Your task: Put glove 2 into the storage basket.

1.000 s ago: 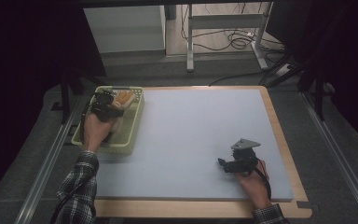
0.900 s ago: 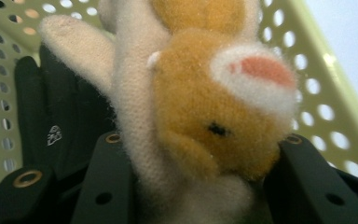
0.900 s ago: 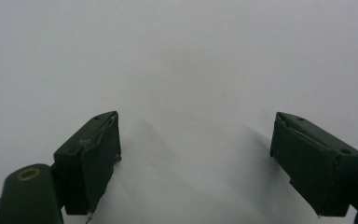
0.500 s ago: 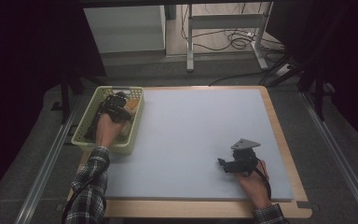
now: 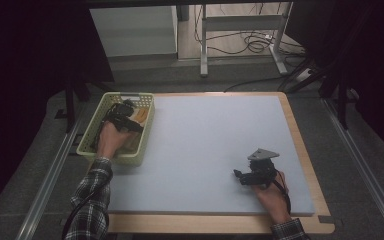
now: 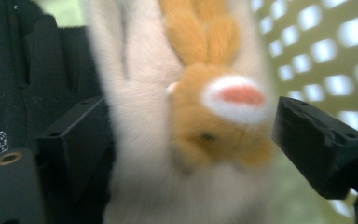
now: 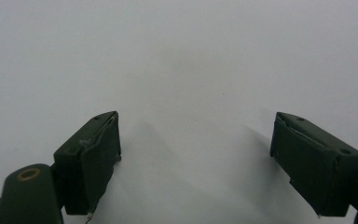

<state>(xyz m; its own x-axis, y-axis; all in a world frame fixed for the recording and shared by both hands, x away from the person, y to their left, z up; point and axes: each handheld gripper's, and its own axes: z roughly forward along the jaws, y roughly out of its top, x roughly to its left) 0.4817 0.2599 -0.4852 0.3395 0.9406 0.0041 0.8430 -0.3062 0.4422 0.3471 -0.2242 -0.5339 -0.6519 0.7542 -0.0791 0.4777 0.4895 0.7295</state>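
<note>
A soft plush toy [image 6: 205, 121], cream and orange with a pink-and-white patch, lies in the pale green basket [image 5: 92, 145] at the table's left. In the high view the toy [image 5: 139, 114] shows as a tan patch by the basket's right wall. My left gripper [image 5: 125, 117] reaches down into the basket. Its jaws have just been opening and now stand wide around the toy in the left gripper view [image 6: 189, 126], with a gap at the right jaw. My right gripper [image 5: 240, 176] rests low on the blue-grey mat [image 5: 205, 145], open with nothing between its fingers [image 7: 196, 140].
A black glove-like cloth [image 6: 23, 70] lies in the basket beside the toy. The basket's perforated wall [image 6: 326, 51] stands close behind. The mat lies on a wooden board [image 5: 305, 150]. Metal frames and cables [image 5: 250, 45] stand beyond the far edge.
My left hand has shifted a little and sunk lower inside the basket, bringing the toy with it. The right hand has kept still.
</note>
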